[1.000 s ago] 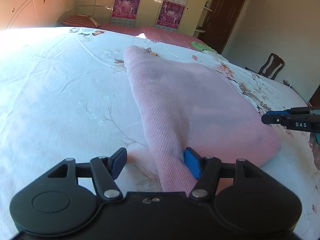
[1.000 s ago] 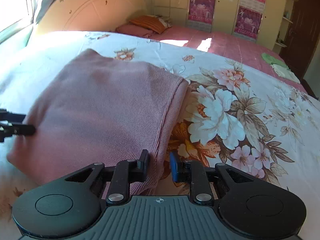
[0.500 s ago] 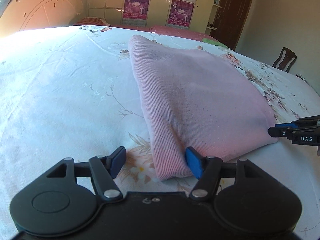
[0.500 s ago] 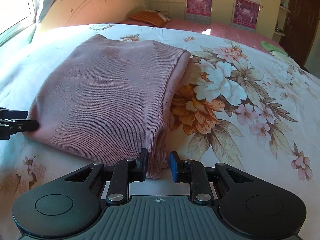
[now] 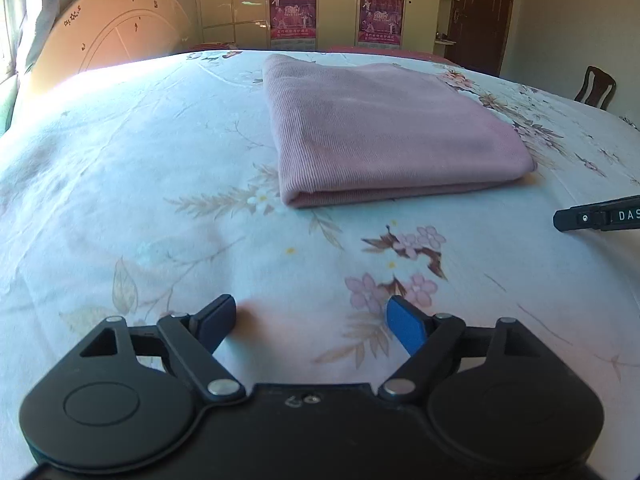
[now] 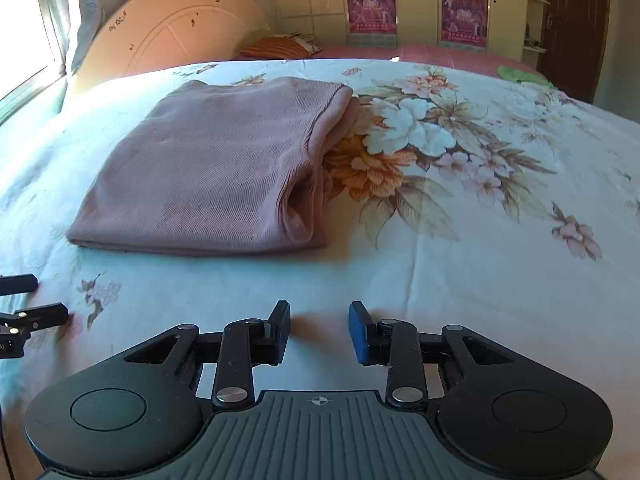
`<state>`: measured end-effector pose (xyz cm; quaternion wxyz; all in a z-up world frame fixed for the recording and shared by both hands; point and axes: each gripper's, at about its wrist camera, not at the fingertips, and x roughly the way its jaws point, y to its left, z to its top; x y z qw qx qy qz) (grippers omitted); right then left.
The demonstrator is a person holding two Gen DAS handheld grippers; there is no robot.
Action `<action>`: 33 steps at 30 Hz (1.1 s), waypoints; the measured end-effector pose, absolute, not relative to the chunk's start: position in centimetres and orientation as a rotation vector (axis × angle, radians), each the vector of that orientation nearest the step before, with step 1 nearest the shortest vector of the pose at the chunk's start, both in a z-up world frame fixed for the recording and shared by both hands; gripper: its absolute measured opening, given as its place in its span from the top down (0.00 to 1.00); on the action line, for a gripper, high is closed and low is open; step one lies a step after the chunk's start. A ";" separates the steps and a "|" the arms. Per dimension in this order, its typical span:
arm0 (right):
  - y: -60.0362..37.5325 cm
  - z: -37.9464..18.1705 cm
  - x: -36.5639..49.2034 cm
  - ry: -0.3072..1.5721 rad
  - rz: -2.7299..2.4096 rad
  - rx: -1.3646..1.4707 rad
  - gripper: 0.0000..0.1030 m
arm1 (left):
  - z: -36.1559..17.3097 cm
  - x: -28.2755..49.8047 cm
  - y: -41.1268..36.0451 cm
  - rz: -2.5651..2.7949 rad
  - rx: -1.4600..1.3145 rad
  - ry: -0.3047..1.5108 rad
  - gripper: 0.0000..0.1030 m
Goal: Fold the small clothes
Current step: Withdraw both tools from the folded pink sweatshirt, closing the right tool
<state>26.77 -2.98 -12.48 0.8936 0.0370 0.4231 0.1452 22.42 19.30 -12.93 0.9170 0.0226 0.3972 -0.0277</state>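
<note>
**Both grippers clear of a folded garment whose right edge may not hold**

Left gripper [image 5: 310, 322] hangs low over the sheet with its two blue pads spread wide and nothing between them; right gripper [image 6: 319, 330] does the same, its pads parted over bare cloth. Neither touches the garment.

That garment, a pink ribbed knit [image 5: 380, 132], lies folded into a rough rectangle on the floral bedsheet [image 5: 140, 152], ahead of both tools and well apart from them. From the left wrist it looks tidy: a clean rounded fold faces the camera and the top layer sits flat. From the right wrist the pink knit [image 6: 216, 168] is less settled. Its right side gapes, showing stacked layers and a puffed hem near the printed orange flower [image 6: 360, 164].

I judge the fold done or close to it, so the risks lie in any further handling:

- A pinch at the gaping right edge could catch only the top layer and peel the stack open.
- Soft knit on a soft mattress will drag rather than slide, so a push to square it could bunch the lower layers.
- Sheet wrinkles may get nipped along with the garment, tugging the whole pile askew.
- Left alone, the springy hem might lift and loosen the fold.

Beyond the bed stand a curved headboard [image 6: 180, 36], wardrobe doors with posters [image 6: 370, 8], and a dark door [image 6: 572, 20].
</note>
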 end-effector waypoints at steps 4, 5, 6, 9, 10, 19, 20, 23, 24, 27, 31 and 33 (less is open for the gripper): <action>-4.7 -11.4 26.5 0.821 0.369 0.325 0.69 | -12.4 19.9 19.8 -0.027 0.018 0.775 0.20; -5.0 -11.2 27.0 0.805 0.374 0.377 0.69 | -12.1 19.6 20.3 -0.007 -0.003 0.761 0.20; -5.1 -11.2 27.9 0.805 0.368 0.413 0.69 | -11.6 19.6 20.9 0.018 -0.034 0.752 0.20; -5.4 -12.1 31.4 0.877 0.375 0.534 0.69 | -10.5 20.0 23.3 0.073 -0.151 0.733 0.20; -5.3 -12.3 32.1 0.889 0.373 0.550 0.69 | -10.2 20.5 23.6 0.085 -0.183 0.727 0.20; -6.1 -10.0 32.9 0.738 0.351 0.492 0.98 | -9.9 22.8 26.2 0.133 -0.275 0.720 0.20; -5.9 -10.7 33.3 0.784 0.345 0.470 0.98 | -10.3 23.2 25.9 0.135 -0.268 0.740 0.20; -5.7 -13.5 33.9 0.898 0.329 0.457 0.98 | -11.2 23.2 25.0 0.115 -0.257 0.777 0.20; -5.8 -13.9 33.8 0.904 0.325 0.468 0.98 | -11.3 23.1 24.7 0.107 -0.247 0.779 0.20; -6.4 -13.9 32.7 0.903 0.291 0.450 0.97 | -11.5 22.5 24.0 0.085 -0.219 0.790 0.20; -7.8 -11.2 30.7 0.777 0.301 0.468 0.97 | -11.3 21.9 24.1 0.091 -0.224 0.781 0.20; -7.2 -9.9 30.6 0.746 0.332 0.440 0.97 | -11.1 22.0 24.3 0.093 -0.242 0.776 0.20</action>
